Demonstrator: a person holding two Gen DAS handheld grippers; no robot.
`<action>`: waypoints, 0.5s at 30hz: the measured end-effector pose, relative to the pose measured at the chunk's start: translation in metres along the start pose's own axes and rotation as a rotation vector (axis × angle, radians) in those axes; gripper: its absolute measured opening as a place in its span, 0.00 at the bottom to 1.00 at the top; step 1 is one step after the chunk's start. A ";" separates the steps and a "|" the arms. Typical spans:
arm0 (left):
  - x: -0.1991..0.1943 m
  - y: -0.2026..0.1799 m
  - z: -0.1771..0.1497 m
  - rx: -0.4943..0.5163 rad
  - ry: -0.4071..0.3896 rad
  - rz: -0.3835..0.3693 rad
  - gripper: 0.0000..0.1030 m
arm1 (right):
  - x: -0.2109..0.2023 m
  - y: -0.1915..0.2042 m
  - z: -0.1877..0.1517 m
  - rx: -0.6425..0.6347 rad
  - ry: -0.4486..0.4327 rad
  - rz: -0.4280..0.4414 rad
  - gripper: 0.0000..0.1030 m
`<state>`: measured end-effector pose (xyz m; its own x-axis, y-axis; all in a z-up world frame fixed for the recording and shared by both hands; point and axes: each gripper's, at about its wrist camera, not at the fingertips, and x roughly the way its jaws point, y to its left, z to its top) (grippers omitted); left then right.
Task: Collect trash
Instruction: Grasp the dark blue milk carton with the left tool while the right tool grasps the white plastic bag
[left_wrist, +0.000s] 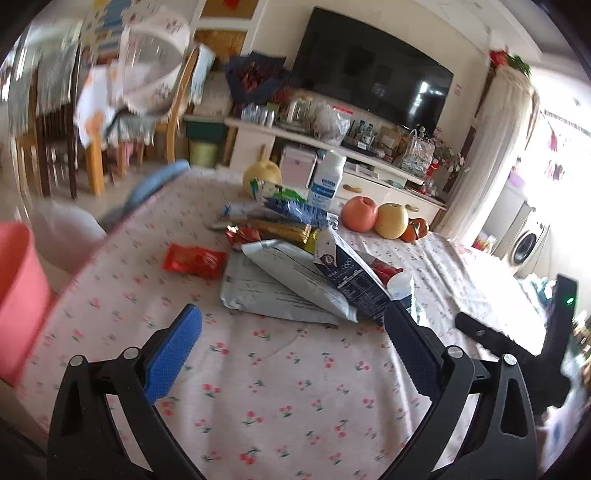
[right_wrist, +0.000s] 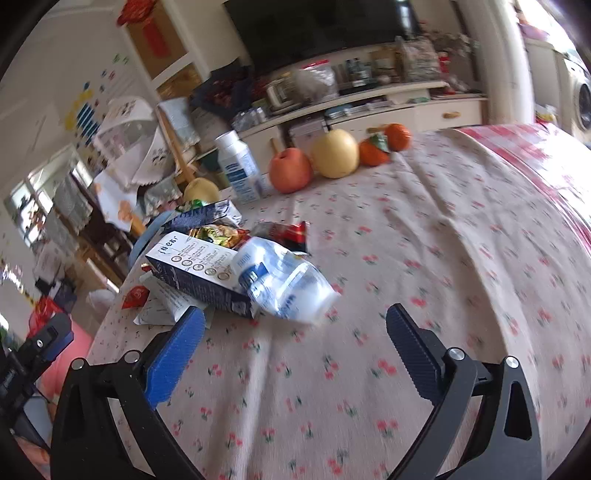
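The left hand-held gripper (left_wrist: 293, 317) hangs above the bench (left_wrist: 280, 398) with its jaws spread wide and nothing between them; just ahead of it lies a grey mailer bag (left_wrist: 280, 280), with a dark blue carton (left_wrist: 347, 277) resting on top; a red wrapper (left_wrist: 194, 260) lies apart to the left, and more snack wrappers (left_wrist: 273, 225) are heaped behind the bag; a pink bin (left_wrist: 18, 295) stands at the left, beside the bench edge. The right hand-held gripper (right_wrist: 295, 319) is likewise wide and empty, low over the flowered cloth; a crumpled clear plastic bottle (right_wrist: 288, 280) lies just in front of it, touching the carton (right_wrist: 195, 269); farther back stand a white bottle (right_wrist: 238, 166), an apple (right_wrist: 290, 170), a yellow pear (right_wrist: 334, 153) and two tangerines (right_wrist: 384, 146), near the far edge.
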<state>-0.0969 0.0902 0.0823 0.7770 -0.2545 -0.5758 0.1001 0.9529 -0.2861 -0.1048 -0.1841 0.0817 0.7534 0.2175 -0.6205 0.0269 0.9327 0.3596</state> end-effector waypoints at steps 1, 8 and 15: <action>0.006 0.002 0.001 -0.028 0.016 -0.016 0.97 | 0.006 0.004 0.003 -0.027 0.007 0.003 0.94; 0.026 -0.017 0.010 -0.025 0.035 -0.046 0.96 | 0.040 0.024 0.015 -0.209 0.058 0.000 0.82; 0.053 -0.033 0.027 -0.012 0.032 -0.062 0.96 | 0.078 0.006 0.029 -0.186 0.158 0.047 0.83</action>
<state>-0.0421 0.0497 0.0819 0.7490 -0.3181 -0.5812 0.1395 0.9332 -0.3311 -0.0274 -0.1695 0.0557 0.6387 0.2905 -0.7125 -0.1381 0.9542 0.2653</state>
